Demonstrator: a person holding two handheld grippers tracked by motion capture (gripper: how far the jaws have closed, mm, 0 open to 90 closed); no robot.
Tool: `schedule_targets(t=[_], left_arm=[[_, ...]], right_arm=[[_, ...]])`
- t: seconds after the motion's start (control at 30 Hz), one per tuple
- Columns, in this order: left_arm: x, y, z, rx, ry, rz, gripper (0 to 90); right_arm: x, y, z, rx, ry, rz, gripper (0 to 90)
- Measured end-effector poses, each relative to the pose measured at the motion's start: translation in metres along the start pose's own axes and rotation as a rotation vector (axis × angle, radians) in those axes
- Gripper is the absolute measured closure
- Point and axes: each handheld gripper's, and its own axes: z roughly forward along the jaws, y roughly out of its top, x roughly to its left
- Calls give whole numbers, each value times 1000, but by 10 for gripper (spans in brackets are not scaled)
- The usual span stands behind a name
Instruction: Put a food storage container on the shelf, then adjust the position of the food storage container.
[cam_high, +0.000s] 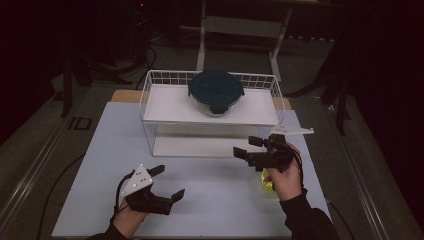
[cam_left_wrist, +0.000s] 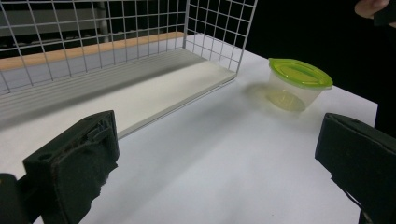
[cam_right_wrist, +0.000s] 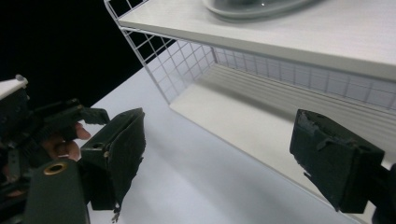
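My right gripper's (cam_high: 248, 146) fingers stood wide and empty, the left gripper's (cam_high: 169, 182) likewise. The green-lidded tub (cam_left_wrist: 299, 84) sat on the desk (cam_high: 210, 200) under my right hand; I feared my wrist might knock it.

Black two-jaw tool (cam_high: 159, 189) with grey plate, dark sleeves (cam_high: 310, 217).

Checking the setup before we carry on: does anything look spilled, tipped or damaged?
Nothing is spilled or tipped. The right gripper's black pads look frayed at their edges. The green-lidded container stands upright, lid on.
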Motion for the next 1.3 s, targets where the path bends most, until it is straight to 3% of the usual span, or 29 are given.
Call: schedule_targets(t=[0.17, 0.3, 0.4, 0.53, 0.8, 1.3], left_arm=[[0, -1, 1, 3, 2, 0, 0], [1, -1, 1, 7, 1, 1, 0], [1, -1, 1, 6, 0, -2, 0], [1, -1, 1, 4, -2, -6, 0], [1, -2, 2, 7, -1, -3, 0], [2, -2, 2, 4, -1, -18, 0]], right_arm=[[-8, -16, -12, -20, -36, -54, 157], [-15, -25, -19, 4, -65, -33, 131], [-19, -31, -23, -9, -72, -9, 131], [-27, -43, -33, -20, -100, -26, 141], [-51, -68, -66, -52, -172, -2, 236], [-85, -108, -103, -7, -345, 57, 428]])
